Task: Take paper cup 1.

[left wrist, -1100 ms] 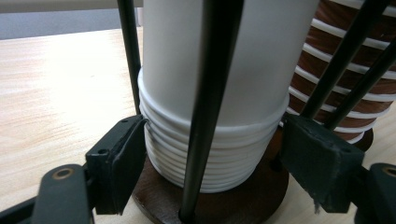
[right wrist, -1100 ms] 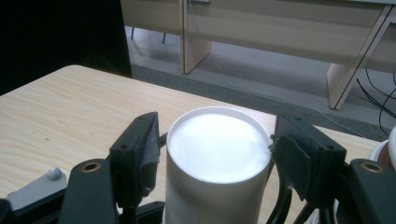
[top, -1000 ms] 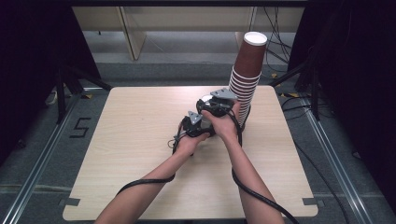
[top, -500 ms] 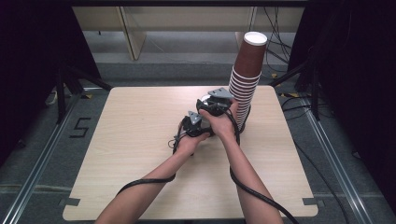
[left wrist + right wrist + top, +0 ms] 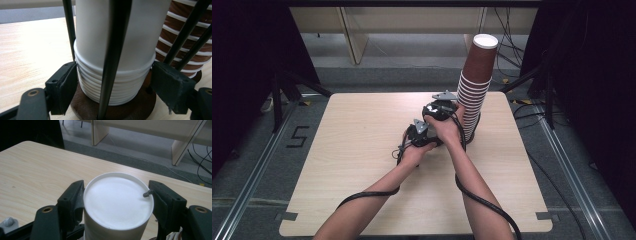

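Observation:
A stack of upturned white paper cups (image 5: 113,72) stands on a round brown base (image 5: 82,105) among thin black rods (image 5: 116,50). My left gripper (image 5: 113,86) is low on this stack, and both pads press on the rolled rims. My right gripper (image 5: 117,200) is shut on the top white cup (image 5: 117,200) just under its flat bottom. In the high view both grippers sit close together mid-table, the left gripper (image 5: 419,132) nearer the person and the right gripper (image 5: 439,107) beyond it. The hands hide the white cups there.
A tall stack of brown cups with white rims (image 5: 475,85) rises just right of the grippers, and it shows behind the white stack as the brown cups (image 5: 185,45). The wooden table (image 5: 347,150) has bare room to the left and front. Cables trail off the front edge.

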The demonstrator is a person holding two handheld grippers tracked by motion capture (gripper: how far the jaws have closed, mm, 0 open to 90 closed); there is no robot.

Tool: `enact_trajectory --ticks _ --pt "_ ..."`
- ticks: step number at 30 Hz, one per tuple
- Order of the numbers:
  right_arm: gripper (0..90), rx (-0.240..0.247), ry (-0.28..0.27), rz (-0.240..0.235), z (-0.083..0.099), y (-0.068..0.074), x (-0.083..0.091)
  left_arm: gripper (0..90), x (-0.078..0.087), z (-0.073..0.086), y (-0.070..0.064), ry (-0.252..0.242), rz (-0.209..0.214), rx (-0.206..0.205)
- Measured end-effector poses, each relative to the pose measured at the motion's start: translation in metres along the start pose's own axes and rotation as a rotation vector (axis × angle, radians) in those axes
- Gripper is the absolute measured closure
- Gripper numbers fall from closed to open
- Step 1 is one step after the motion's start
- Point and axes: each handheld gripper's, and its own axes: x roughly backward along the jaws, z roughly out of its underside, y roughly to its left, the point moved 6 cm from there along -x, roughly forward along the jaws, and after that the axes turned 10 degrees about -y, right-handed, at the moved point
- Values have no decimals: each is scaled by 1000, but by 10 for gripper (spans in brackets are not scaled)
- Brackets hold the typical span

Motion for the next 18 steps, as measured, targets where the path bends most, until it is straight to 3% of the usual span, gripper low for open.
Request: enact_trajectory --ticks 7,14,15,17,18 --pt "345 -10 0 8 0 -1 2 220 0 0 -1 2 -5 -7" --pt "350 -36 -46 7 -8 1 6 221 0 0 -1 4 -9 -11" --pt "351 -10 -55 5 -10 -1 6 221 0 0 -1 3 -9 -10" --pt "351 -9 -52 6 -11 -1 7 221 0 0 0 4 -10 -12" --pt "351 -17 -54 5 -13 0 8 221 1 1 1 24 -3 -36"
